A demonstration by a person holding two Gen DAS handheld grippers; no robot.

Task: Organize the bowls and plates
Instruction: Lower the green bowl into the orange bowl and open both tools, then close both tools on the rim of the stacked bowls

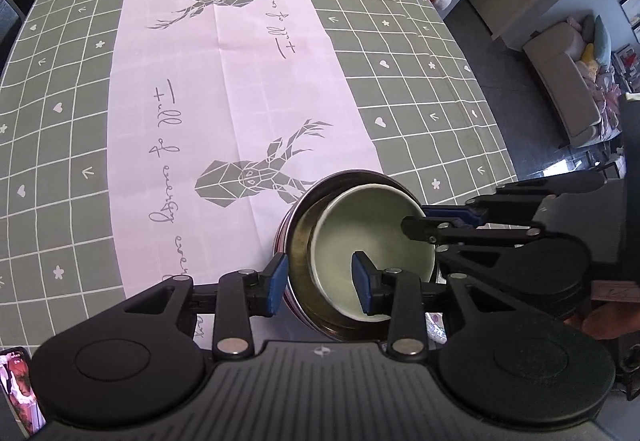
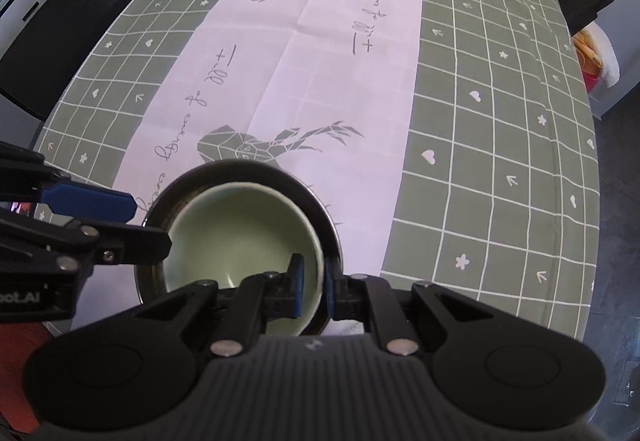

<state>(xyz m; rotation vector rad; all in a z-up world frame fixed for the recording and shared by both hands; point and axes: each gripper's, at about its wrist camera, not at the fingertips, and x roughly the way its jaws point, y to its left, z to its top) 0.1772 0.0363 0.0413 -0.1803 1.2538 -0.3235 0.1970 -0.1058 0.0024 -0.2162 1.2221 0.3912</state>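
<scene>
We are nesting the pale green bowl (image 2: 240, 237) inside the steel bowl (image 2: 320, 201) on the table: the right gripper (image 2: 312, 291) clamps its near rim, the left gripper (image 1: 320, 287) straddles both rims partly open, gripping nothing, and should next withdraw clear.

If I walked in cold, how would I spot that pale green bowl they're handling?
Find the long table with the green checked tablecloth and its pale strip printed with deer heads. At the near end of that strip sits a dark metal bowl, and the pale green bowl is nested inside it, tilted. It is the only light, matte dish there, and the right gripper pinches its rim.
</scene>
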